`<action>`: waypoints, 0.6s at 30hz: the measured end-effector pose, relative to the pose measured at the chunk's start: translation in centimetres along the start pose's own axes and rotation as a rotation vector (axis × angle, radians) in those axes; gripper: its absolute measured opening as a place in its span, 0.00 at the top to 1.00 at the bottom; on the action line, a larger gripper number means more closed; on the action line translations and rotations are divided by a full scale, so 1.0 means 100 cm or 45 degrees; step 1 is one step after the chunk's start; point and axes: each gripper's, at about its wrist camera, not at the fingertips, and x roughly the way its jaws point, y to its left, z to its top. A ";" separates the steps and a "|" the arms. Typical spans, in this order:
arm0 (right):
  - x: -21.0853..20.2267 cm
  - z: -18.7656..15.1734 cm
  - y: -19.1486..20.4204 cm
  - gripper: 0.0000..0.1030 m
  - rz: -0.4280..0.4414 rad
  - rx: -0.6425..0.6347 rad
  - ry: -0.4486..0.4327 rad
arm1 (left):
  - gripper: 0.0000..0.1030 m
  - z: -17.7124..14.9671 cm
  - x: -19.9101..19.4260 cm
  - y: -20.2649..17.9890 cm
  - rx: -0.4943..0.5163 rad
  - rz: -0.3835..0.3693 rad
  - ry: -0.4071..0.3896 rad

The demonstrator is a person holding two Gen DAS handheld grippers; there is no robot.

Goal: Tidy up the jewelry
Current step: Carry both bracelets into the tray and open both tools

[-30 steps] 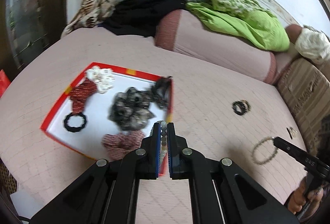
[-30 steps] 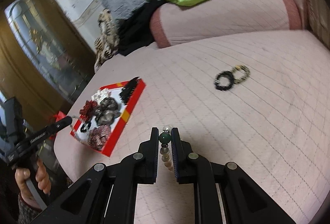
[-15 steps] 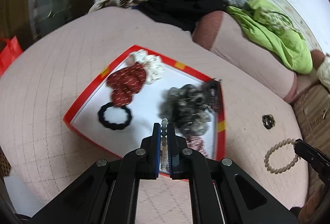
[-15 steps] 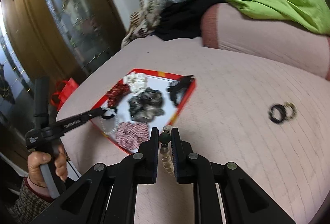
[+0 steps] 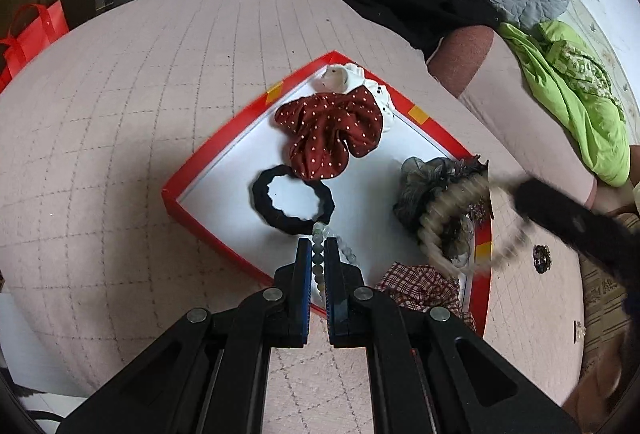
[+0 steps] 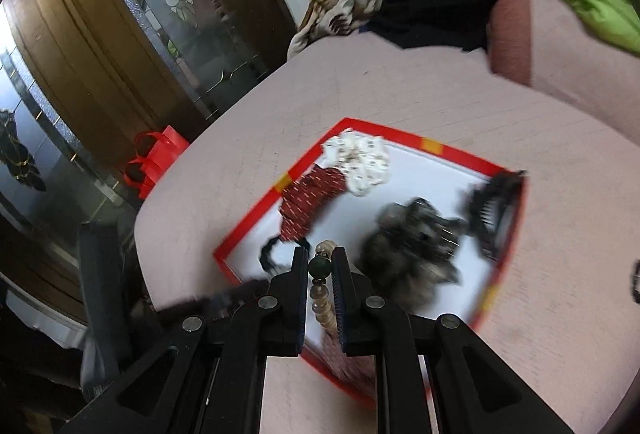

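Both grippers are over the red box (image 5: 224, 154) now, each clamped on a bead bracelet. The left gripper (image 5: 318, 254) pinches a pale-green bracelet (image 5: 318, 258) at lower centre, just below the black hair tie (image 5: 292, 200). The right gripper (image 6: 320, 266) pinches a cream bracelet (image 6: 322, 304) by its dark bead. Best bet is probably to lower each onto bare white floor, clear of the scrunchies (image 5: 332, 134), then let go, so nothing tangles.

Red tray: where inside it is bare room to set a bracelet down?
In the red tray, the white floor is bare between the red dotted scrunchie, the black hair tie and the grey scrunchie. The grey scrunchie's side is crowded.
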 end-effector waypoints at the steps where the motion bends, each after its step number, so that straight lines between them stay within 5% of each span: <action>1: 0.009 0.004 0.001 0.87 0.014 0.007 0.014 | 0.95 0.000 0.001 0.000 0.005 0.003 0.000; 7: 0.059 0.009 -0.005 0.87 -0.042 0.026 0.114 | 0.95 0.006 0.012 0.001 -0.007 0.031 0.032; 14: 0.070 0.006 -0.021 0.86 -0.101 0.061 0.140 | 0.95 0.007 0.012 0.001 -0.020 0.027 0.028; 18: 0.059 0.007 -0.022 0.74 -0.122 0.048 0.111 | 0.95 0.007 0.010 0.001 -0.026 0.014 0.014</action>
